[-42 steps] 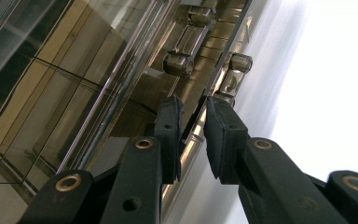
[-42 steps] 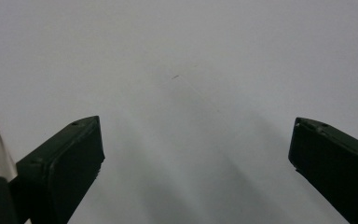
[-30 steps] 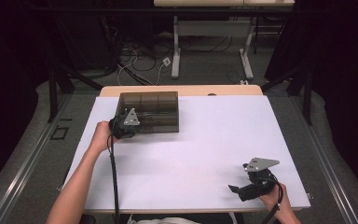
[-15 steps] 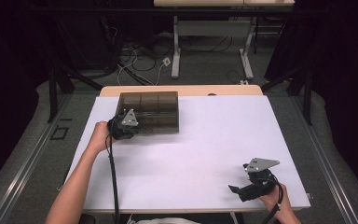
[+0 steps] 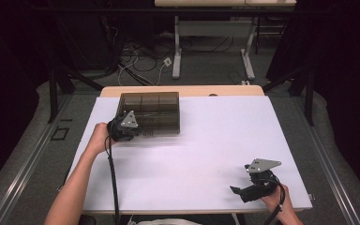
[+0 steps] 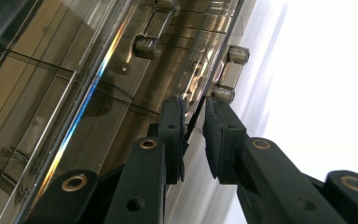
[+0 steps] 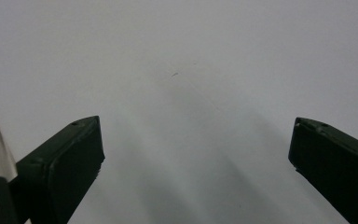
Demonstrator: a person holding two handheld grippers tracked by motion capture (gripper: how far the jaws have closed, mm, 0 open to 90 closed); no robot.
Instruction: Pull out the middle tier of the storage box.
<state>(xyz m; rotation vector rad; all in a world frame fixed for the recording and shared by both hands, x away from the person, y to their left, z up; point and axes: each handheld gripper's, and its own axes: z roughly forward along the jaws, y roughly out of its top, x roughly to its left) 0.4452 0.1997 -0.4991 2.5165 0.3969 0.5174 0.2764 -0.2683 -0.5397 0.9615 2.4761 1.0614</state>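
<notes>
A smoky transparent plastic organiser box [image 5: 150, 112] with inner compartments sits on the white table [image 5: 206, 154], at its far left part, and serves here as the landmark. The left gripper [image 5: 130, 130] is at the box's near-left corner. In the left gripper view its jaws stand nearly together, pinching the thin edge of the box's clear lid [image 6: 200, 100] between the pads, just below one of the small hinge-like latches [image 6: 230, 70] on that rim. So this tool is clamped on the lid's edge, not merely resting against it.

The right gripper [image 5: 243, 190] lies well away from the box, towards the near right of the table, held low in the person's right hand [image 5: 276, 199]. The right gripper view shows its jaws spread wide over bare white tabletop with nothing between them: it is released and idle.

Judging from this, the step in hand is the opening or closing of the box's lid, with the grip on the lid's edge already made. Whether the lid is a little raised or lies flat I cannot tell. The next move probably calls for swinging the clamped edge along an arc about the hinge, keeping the pinch firm, since the plastic is thin and slick and could slip out. The light box may slide or tip, so the free gripper could come over to steady its body.
</notes>
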